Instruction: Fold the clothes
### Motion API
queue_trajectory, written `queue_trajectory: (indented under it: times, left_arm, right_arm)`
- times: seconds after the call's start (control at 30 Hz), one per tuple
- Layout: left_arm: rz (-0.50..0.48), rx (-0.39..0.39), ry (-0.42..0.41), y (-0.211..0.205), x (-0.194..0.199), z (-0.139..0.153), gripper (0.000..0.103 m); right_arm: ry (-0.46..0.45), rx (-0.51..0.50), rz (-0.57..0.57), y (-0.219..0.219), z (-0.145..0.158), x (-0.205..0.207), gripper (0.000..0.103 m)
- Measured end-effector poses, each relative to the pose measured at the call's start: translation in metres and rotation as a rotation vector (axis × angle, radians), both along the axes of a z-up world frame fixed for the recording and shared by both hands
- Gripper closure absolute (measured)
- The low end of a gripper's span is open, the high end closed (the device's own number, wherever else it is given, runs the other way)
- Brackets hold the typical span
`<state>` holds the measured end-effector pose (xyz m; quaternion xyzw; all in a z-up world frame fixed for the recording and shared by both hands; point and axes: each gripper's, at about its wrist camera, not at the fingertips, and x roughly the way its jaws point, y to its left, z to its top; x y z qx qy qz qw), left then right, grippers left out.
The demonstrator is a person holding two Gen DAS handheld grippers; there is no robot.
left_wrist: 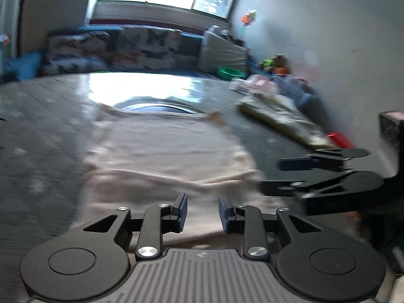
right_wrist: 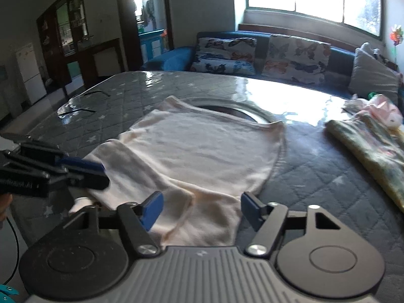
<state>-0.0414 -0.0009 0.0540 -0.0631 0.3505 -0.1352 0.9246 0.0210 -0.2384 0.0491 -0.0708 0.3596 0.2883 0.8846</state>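
- I read the left claw (left_wrist: pixel 202 210) as parted with nothing clamped: its blue pads stand apart over the near hem of the pale pink shirt (right_wrist: pixel 202 146), no cloth between them. In the right wrist view it sits at about nine o'clock, beside the folded-in sleeve.
- The shirt lies flat on the quilted mattress (right_wrist: pixel 315 166), centre of view, neckline at twelve o'clock, hem toward me at six. One sleeve looks already turned in, so I judge the fold is partway.
- My right claw (right_wrist: pixel 200 210) is spread wide over the hem, gripping nothing.
- Next, I think both claws must close on the hem corners and carry them toward twelve o'clock.
- A flowered garment (right_wrist: pixel 368 149) lies at three o'clock, well apart.
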Motion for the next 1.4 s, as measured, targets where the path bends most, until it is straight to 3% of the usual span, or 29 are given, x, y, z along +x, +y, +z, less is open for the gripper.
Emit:
queue_trajectory:
  times: [0.27,0.37,0.47,0.67,0.73,0.8,0.87,0.97,1.17,1.33,1.37,1.4]
  left_arm:
    - [0.164,0.167,0.052,0.058,-0.028,-0.027,0.055]
    - [0.176,0.173,0.076,0.068,-0.035,-0.037,0.054]
    - [0.187,0.178,0.076,0.071,-0.036,-0.042,0.054]
    - [0.207,0.137,0.049,0.073,-0.026,-0.042,0.056]
    - [0.208,0.151,0.038,0.072,-0.025,-0.045,0.061]
    - [0.209,0.157,0.039,0.069,-0.024,-0.047,0.084]
    - [0.215,0.160,0.033,0.068,-0.025,-0.047,0.095]
    - [0.226,0.164,0.010,0.070,-0.030,-0.037,0.100]
    - [0.231,0.158,-0.016,0.075,-0.045,-0.021,0.102]
    - [0.209,0.128,0.029,0.079,-0.040,-0.028,0.099]
    - [0.197,0.123,0.025,0.079,-0.039,-0.028,0.094]
    - [0.189,0.142,0.015,0.077,-0.038,-0.027,0.081]
  right_arm:
    - [0.091,-0.017,0.042,0.024,-0.025,0.010,0.061]
    - [0.104,-0.023,0.044,0.027,-0.029,0.011,0.069]
    - [0.117,-0.033,0.035,0.029,-0.031,0.013,0.084]
    - [0.134,-0.020,0.024,0.029,-0.031,0.015,0.085]
    - [0.140,-0.018,0.020,0.029,-0.034,0.016,0.085]
    - [0.134,-0.018,0.015,0.030,-0.033,0.016,0.092]
    - [0.103,-0.025,0.014,0.031,-0.028,0.013,0.099]
    - [0.051,-0.031,0.025,0.030,-0.012,0.009,0.101]
    - [-0.049,-0.026,0.028,0.022,0.024,-0.002,0.101]
    - [0.039,-0.019,-0.008,0.015,0.001,0.008,0.096]
    - [0.058,-0.005,-0.010,0.014,-0.003,0.010,0.093]
    - [0.076,0.007,-0.012,0.013,-0.008,0.012,0.091]
